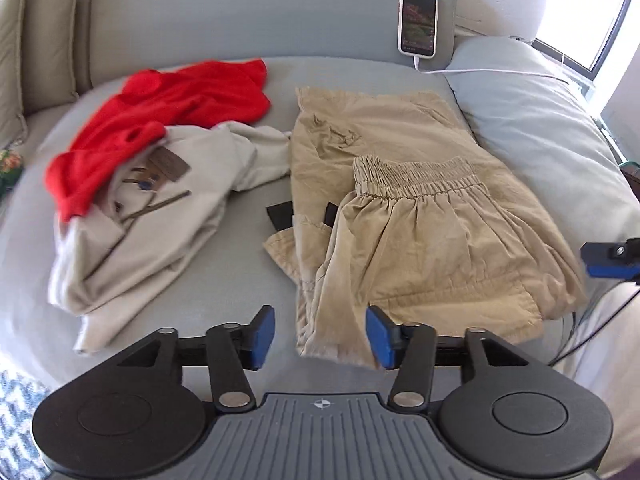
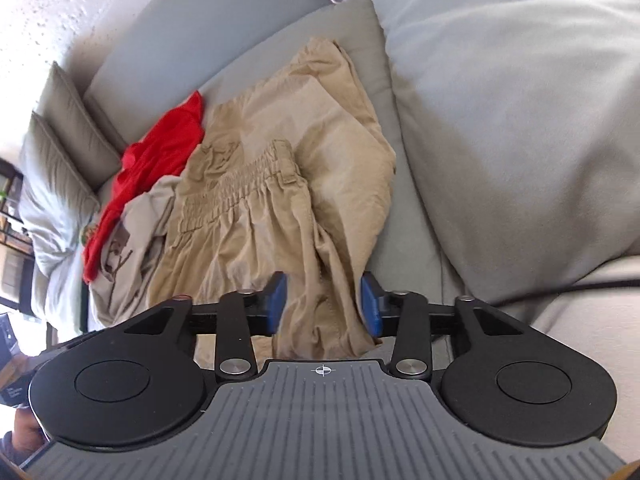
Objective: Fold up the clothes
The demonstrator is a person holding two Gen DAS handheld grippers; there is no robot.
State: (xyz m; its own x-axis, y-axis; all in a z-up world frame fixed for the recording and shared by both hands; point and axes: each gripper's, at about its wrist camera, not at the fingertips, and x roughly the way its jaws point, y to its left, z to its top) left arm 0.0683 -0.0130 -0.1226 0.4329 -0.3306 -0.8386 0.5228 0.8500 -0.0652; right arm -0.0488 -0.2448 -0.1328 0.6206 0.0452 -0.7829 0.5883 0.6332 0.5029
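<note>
Khaki trousers (image 1: 400, 200) lie folded on the grey bed (image 1: 224, 272), their elastic waistband (image 1: 416, 184) doubled back on top. My left gripper (image 1: 320, 336) hovers open over their near left edge, its blue pads clear of the cloth. In the right wrist view the same trousers (image 2: 280, 184) stretch away under my right gripper (image 2: 324, 306). It stands open, with folds of khaki cloth lying loose below the gap between the pads. The right gripper's (image 1: 612, 260) blue tip shows at the right edge of the left wrist view.
A red garment (image 1: 160, 120) lies over a pale beige shirt (image 1: 160, 220) on the left. A phone (image 1: 417, 22) on a white cable leans on the headboard. A large grey pillow (image 1: 532, 120) lies to the right, and cushions (image 2: 60, 128) stand at the far side.
</note>
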